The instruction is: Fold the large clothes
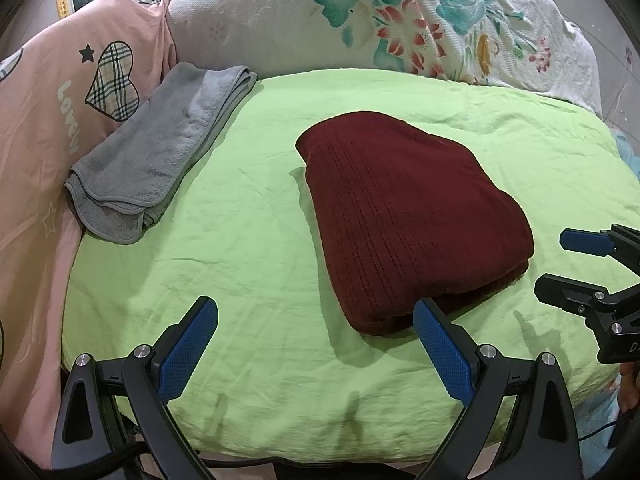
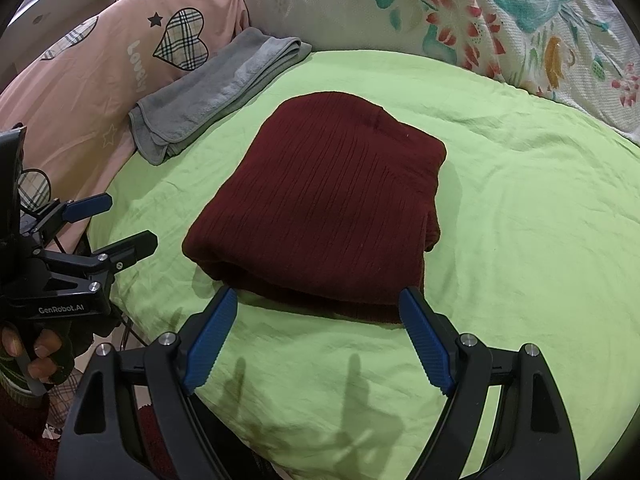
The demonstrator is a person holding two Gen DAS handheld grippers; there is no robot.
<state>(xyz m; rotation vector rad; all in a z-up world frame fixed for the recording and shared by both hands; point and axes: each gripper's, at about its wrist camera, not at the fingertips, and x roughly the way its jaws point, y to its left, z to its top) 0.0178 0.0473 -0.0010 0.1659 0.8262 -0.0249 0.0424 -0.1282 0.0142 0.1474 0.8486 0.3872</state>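
Observation:
A dark red ribbed knit garment (image 1: pixel 408 216) lies folded into a compact stack on the green sheet (image 1: pixel 248 240); it also shows in the right wrist view (image 2: pixel 332 208). My left gripper (image 1: pixel 316 312) is open and empty, just in front of the stack's near left corner. My right gripper (image 2: pixel 318 300) is open and empty, just short of the stack's near edge. The right gripper also shows at the right edge of the left wrist view (image 1: pixel 556 264), and the left gripper at the left of the right wrist view (image 2: pixel 128 220).
A folded grey towel (image 1: pixel 160 152) lies at the far left on the sheet. A pink duvet (image 1: pixel 60 100) with plaid hearts runs along the left. A white floral quilt (image 1: pixel 400 20) is piled at the back. The bed's front edge is right below the grippers.

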